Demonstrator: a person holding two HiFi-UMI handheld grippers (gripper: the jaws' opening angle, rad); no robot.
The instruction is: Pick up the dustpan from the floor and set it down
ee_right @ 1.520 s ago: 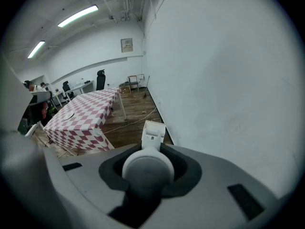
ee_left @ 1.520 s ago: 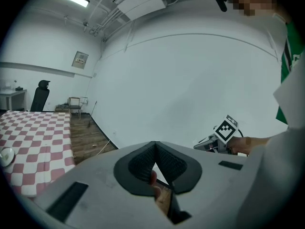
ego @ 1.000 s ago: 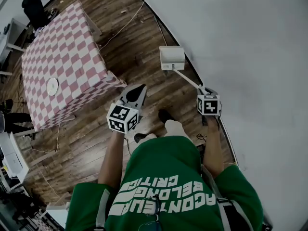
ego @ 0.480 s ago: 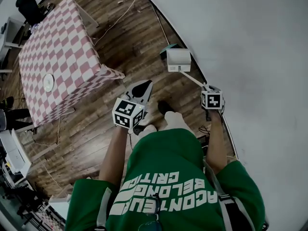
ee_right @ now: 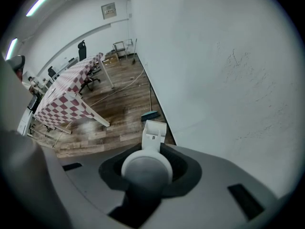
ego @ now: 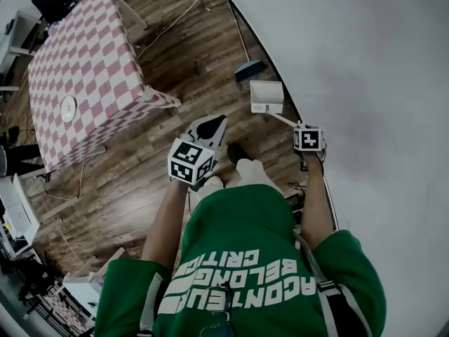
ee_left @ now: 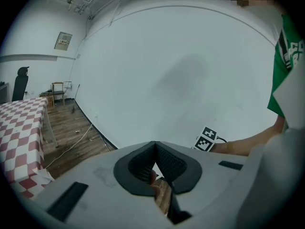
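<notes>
The right claw [ego: 299,128] is clamped on the end of the dustpan's handle [ee_right: 146,168], whose rounded butt fills the gap between its jaws. From that grip the dustpan [ego: 266,97] runs straight out ahead of the claw. Its long axis follows the claw's own pointing line, steeply down toward the wooden floor [ego: 203,55], close along the foot of the wall [ego: 365,62]. The white pan [ee_right: 154,132] is the far end. I cannot tell whether it touches the floor yet. A broom [ego: 250,69] lies just beyond the pan, so I judge that setting down calls for lowering along this axis without pushing further forward. The left claw [ego: 213,127] hangs well apart to the left, jaws together on nothing.
</notes>
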